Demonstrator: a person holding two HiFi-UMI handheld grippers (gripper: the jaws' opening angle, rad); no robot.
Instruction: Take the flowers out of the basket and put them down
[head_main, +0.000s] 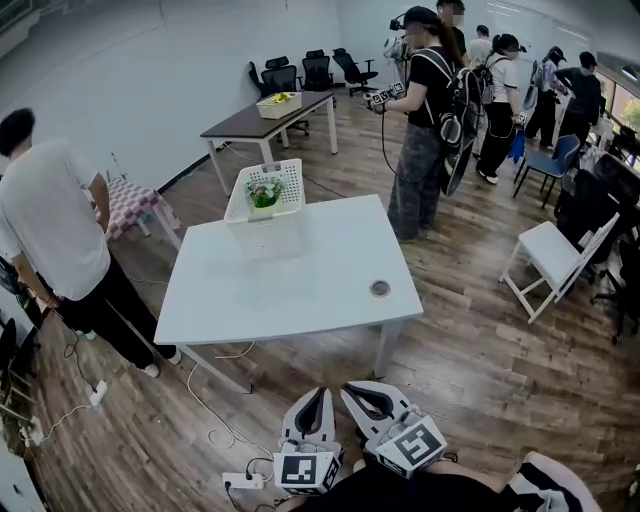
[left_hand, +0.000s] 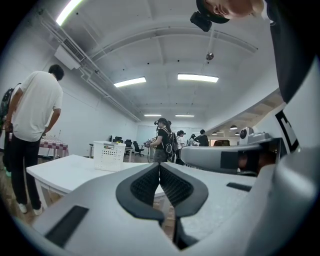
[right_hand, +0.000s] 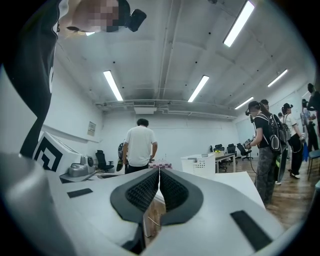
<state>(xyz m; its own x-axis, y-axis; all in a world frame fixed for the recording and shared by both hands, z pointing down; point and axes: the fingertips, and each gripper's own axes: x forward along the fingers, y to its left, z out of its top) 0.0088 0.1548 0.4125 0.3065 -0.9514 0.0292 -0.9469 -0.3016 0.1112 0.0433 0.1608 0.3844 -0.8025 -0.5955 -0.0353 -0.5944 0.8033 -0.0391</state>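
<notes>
Left gripper (head_main: 320, 392): held low at the bottom edge of the head view, jaws pressed together, nothing between them.
Right gripper (head_main: 349, 388): just beside the left one, tilted a little toward it, jaws also together, empty.
Direction: both point forward, tips near each other.

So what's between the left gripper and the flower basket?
Head view: floor, then bare white table between left gripper and basket. A small round disc lies off to the right.
</notes>
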